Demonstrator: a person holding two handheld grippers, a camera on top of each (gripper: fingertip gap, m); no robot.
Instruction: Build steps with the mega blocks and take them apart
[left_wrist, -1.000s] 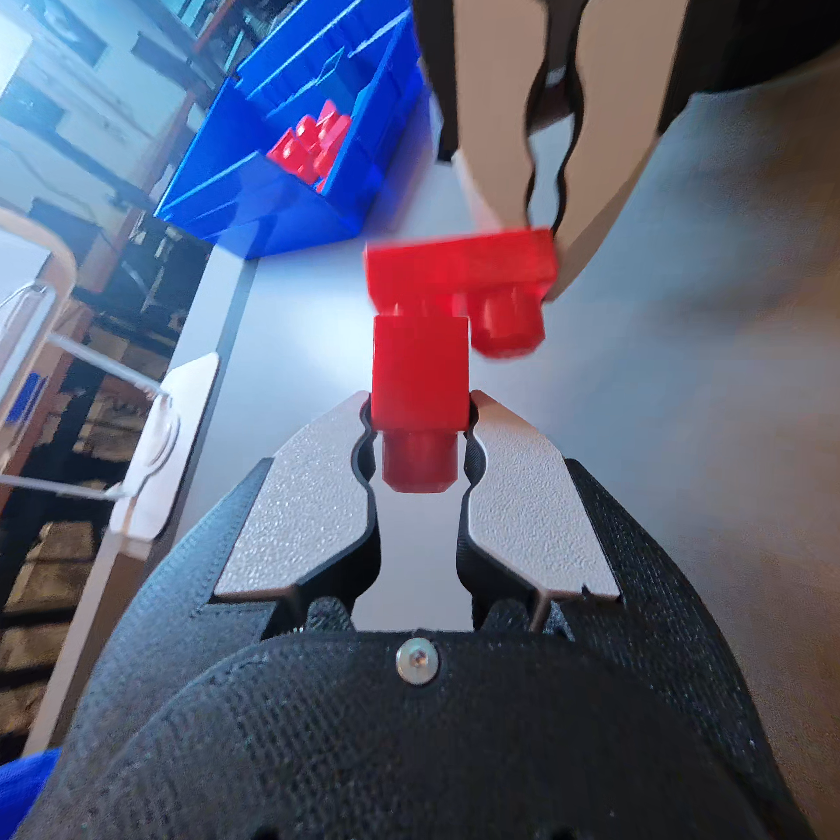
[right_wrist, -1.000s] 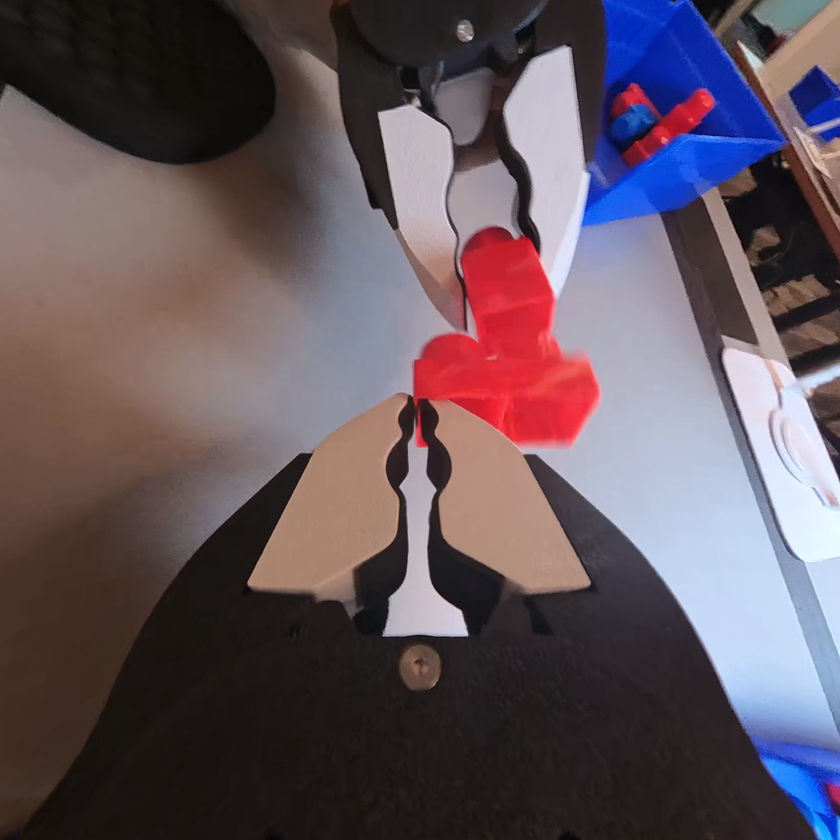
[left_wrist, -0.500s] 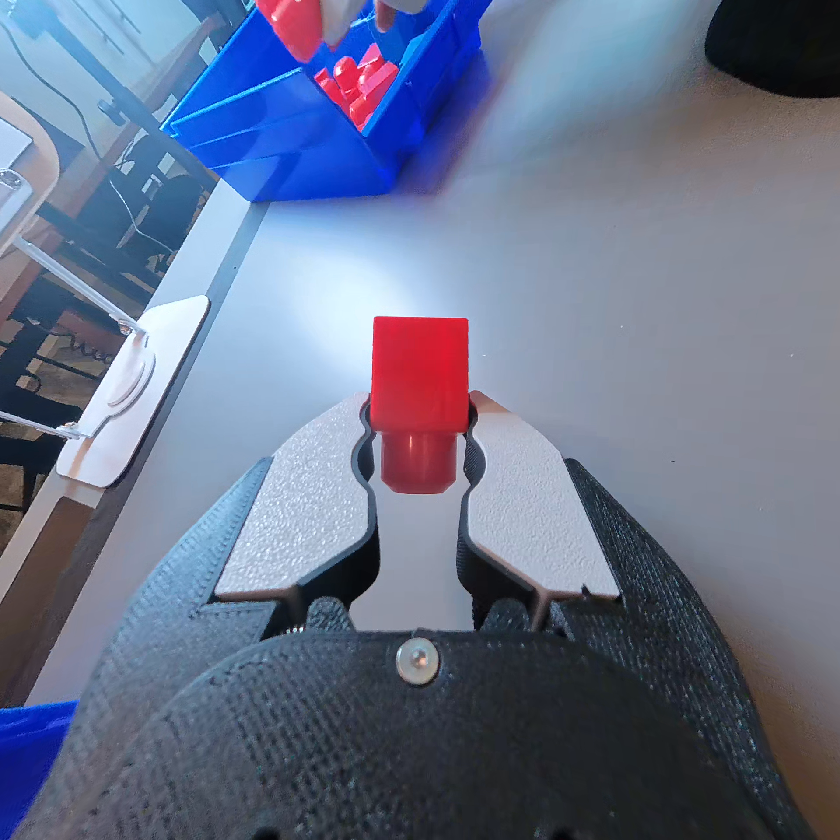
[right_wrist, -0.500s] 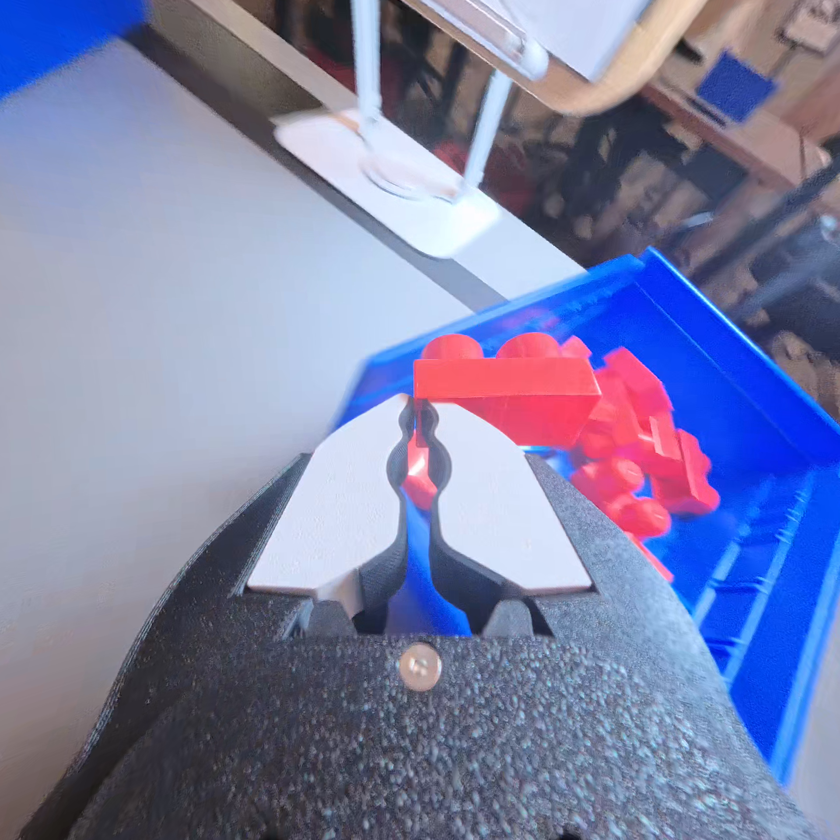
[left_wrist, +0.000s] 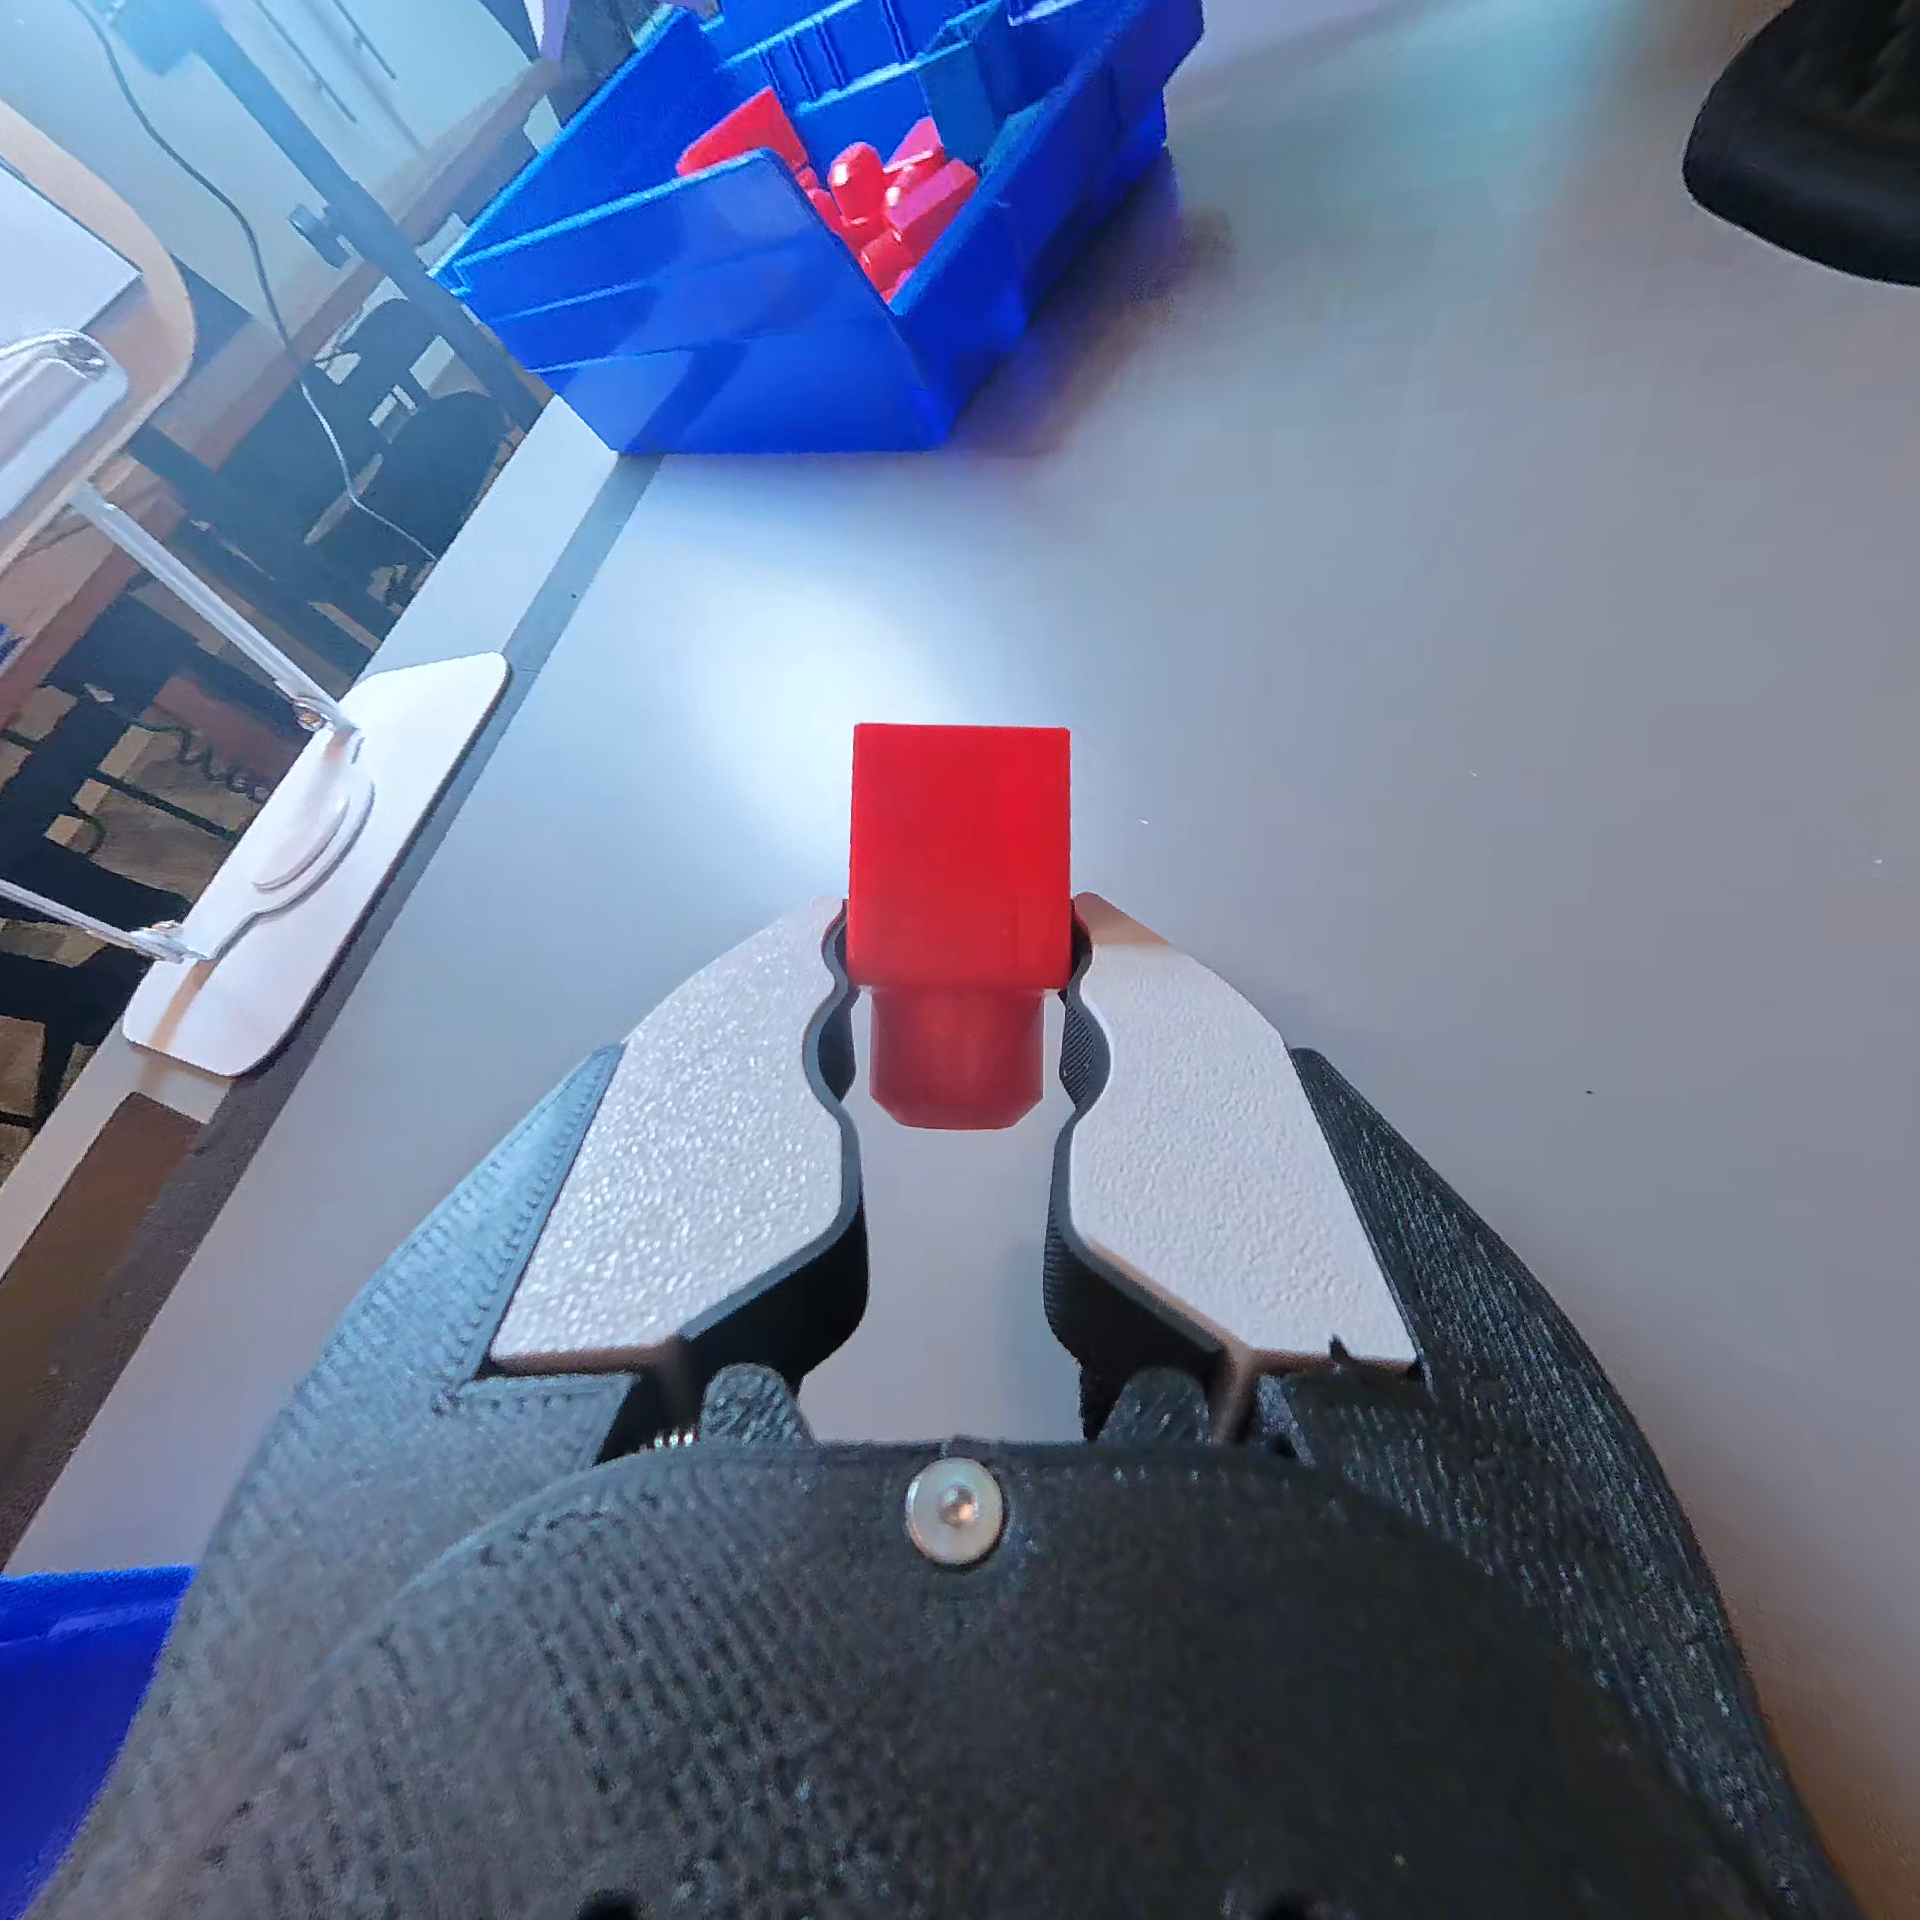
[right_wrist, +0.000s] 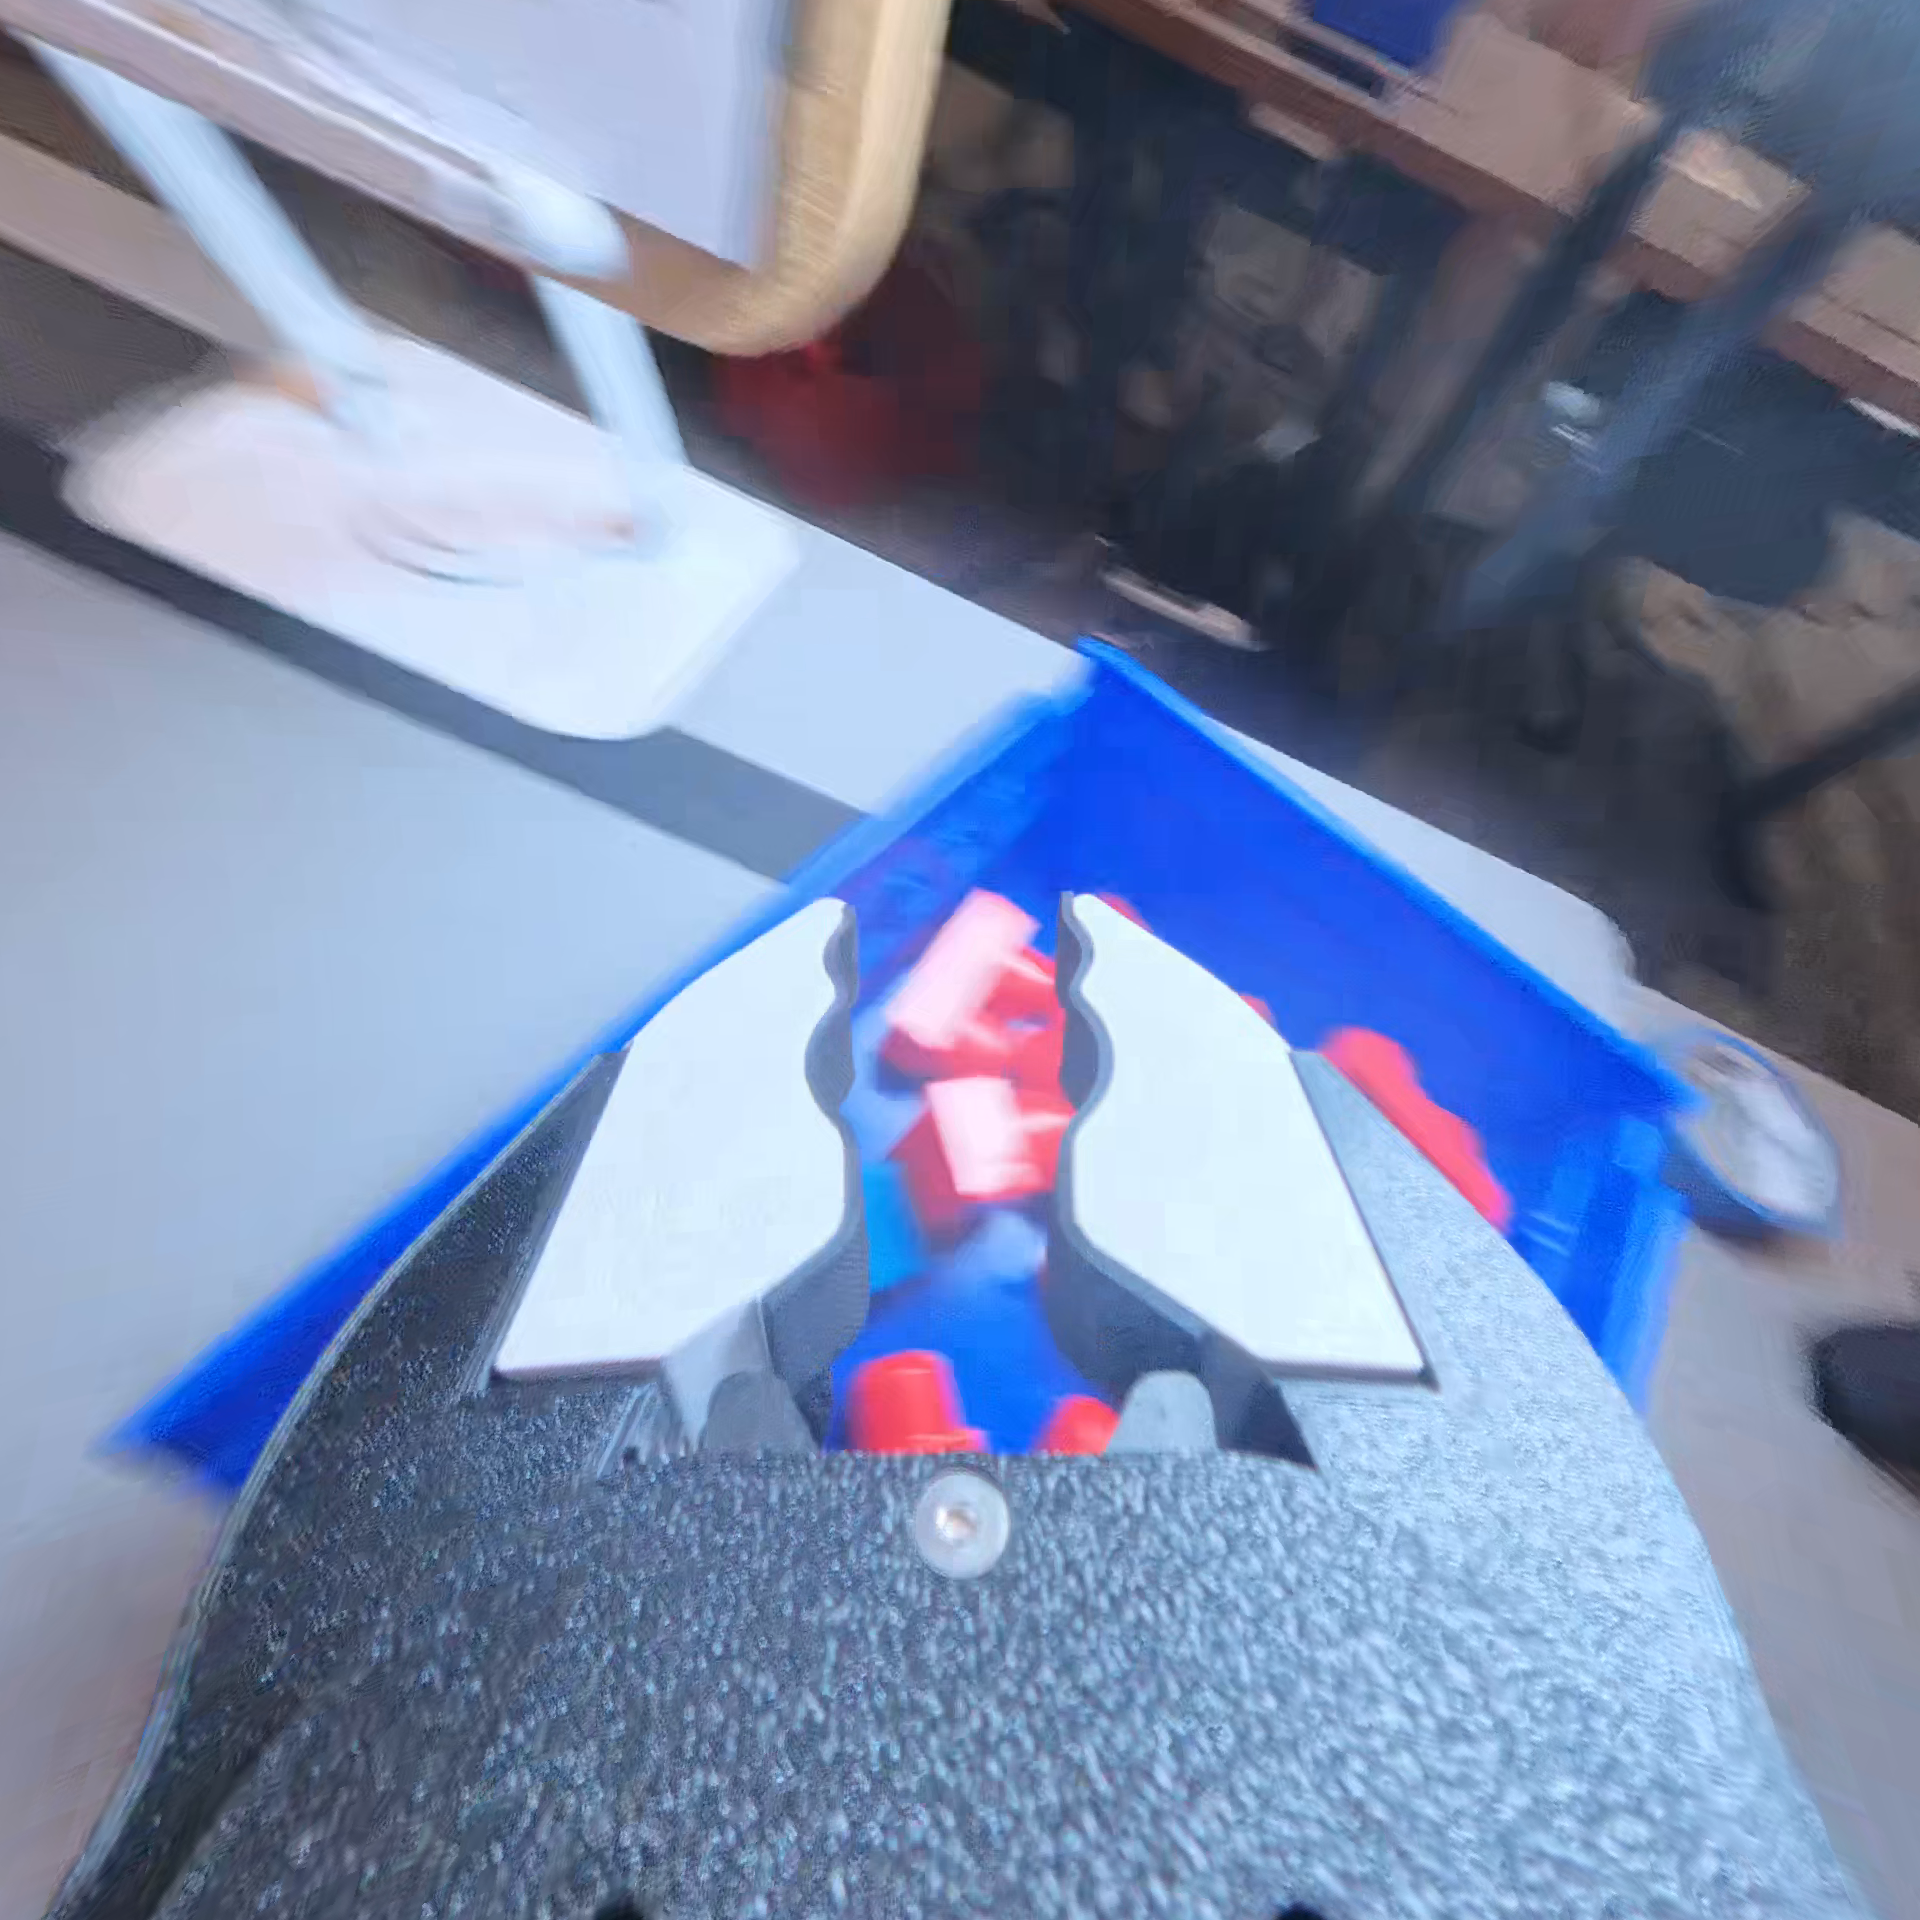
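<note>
red block (left_wrist: 958, 852) between left fingers (left_wrist: 727, 1132)

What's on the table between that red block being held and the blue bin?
Nothing: in the left wrist view, only bare grey table lies between the red block and the blue bin.

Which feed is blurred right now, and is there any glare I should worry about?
Right wrist view: motion-smeared throughout, so the red blocks in the blue bin are soft. Left wrist view: sharp; a bright glare patch lies on the table behind the held red block, edges bent by the wide lens.
</note>
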